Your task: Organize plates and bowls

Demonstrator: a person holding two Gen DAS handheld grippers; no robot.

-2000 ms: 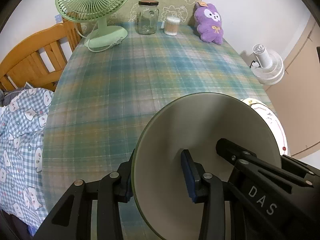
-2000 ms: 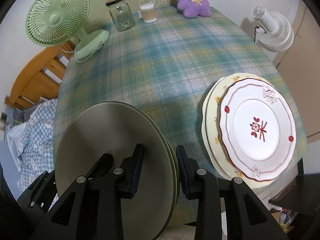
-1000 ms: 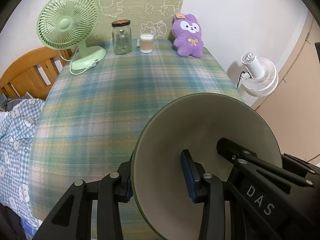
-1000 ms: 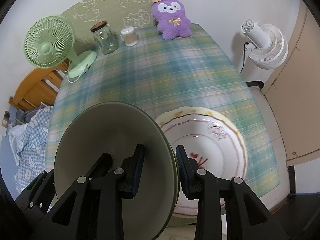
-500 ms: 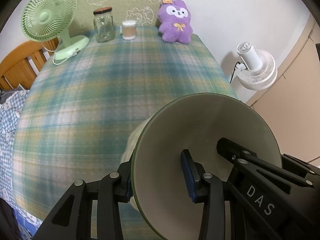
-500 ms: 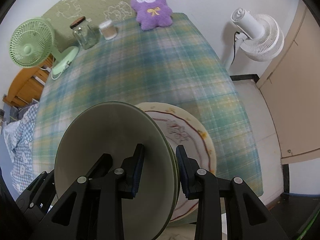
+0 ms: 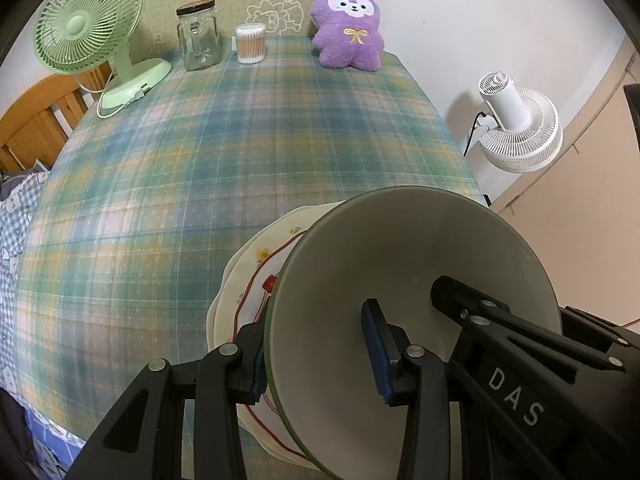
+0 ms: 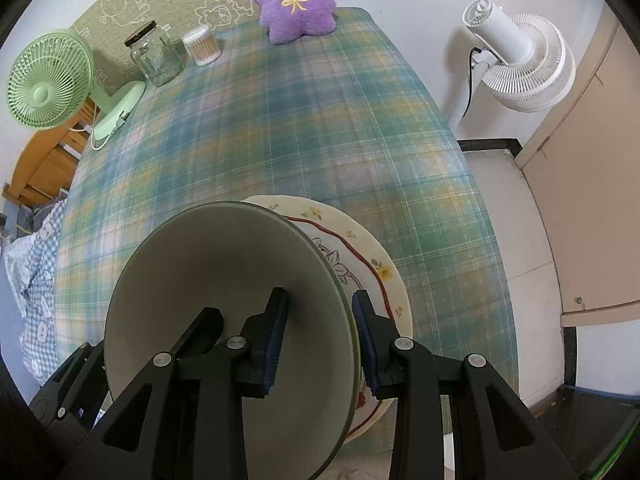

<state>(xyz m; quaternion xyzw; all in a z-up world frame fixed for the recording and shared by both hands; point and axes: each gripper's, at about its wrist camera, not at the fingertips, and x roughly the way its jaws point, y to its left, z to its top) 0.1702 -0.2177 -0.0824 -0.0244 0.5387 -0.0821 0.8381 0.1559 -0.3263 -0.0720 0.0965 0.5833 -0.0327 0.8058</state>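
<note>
Plaid table [image 7: 240, 168] bears stacked plates [image 8: 384, 276], fan [image 7: 96, 40], jar [image 7: 198, 36].

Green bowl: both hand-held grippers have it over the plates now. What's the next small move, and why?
Probably ease it straight down. The green bowl is clamped on opposite rims by the left hand-held gripper and right hand-held gripper, above the stacked plates. Whether it touches them can't be told, so keep both grips shut for now.

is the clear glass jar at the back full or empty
Empty: the clear glass jar shows the backdrop through its walls, nothing inside, dark lid on.
</note>
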